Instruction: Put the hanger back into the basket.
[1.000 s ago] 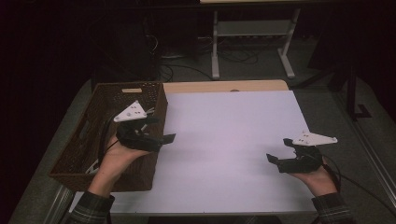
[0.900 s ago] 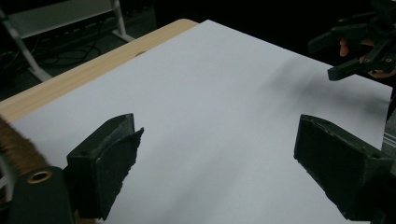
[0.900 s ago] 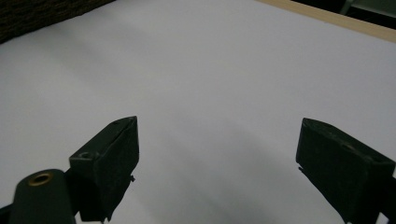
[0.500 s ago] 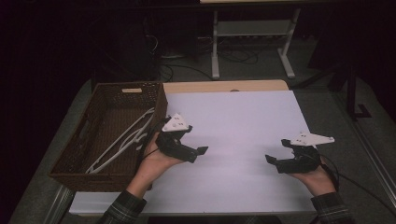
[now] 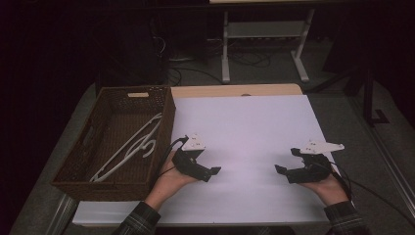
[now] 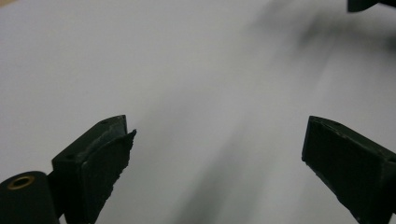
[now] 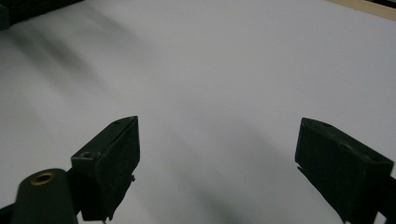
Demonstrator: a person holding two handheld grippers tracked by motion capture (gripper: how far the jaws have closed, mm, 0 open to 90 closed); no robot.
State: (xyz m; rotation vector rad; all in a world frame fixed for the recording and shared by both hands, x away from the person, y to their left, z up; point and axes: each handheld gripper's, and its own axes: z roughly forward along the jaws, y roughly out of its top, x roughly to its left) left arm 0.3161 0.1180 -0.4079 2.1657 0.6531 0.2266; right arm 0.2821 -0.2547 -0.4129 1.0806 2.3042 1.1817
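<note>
My left gripper (image 5: 211, 172) rests low over the white sheet (image 5: 244, 127), just right of the wicker basket (image 5: 169, 122). Its jaws have just been opening and stand wide apart with nothing between them; in the left gripper view (image 6: 217, 135) there is bare white surface in the gap. My right gripper (image 5: 285, 160) is held near the sheet's right front, open and holding nothing, jaws pointing left toward the middle (image 7: 217, 135). White clothes hangers (image 5: 132, 147) lie in the basket.
The brown basket takes up the table's left side. A wooden table edge (image 5: 235, 90) shows beyond the sheet. A metal stand (image 5: 225, 58) and cables are on the dark floor behind. The other gripper's tip (image 6: 369, 4) shows at the left gripper view's top right.
My left hand has moved from above the basket rightward and down onto the white sheet. The hangers now show uncovered in the basket. The right hand has stayed put.
</note>
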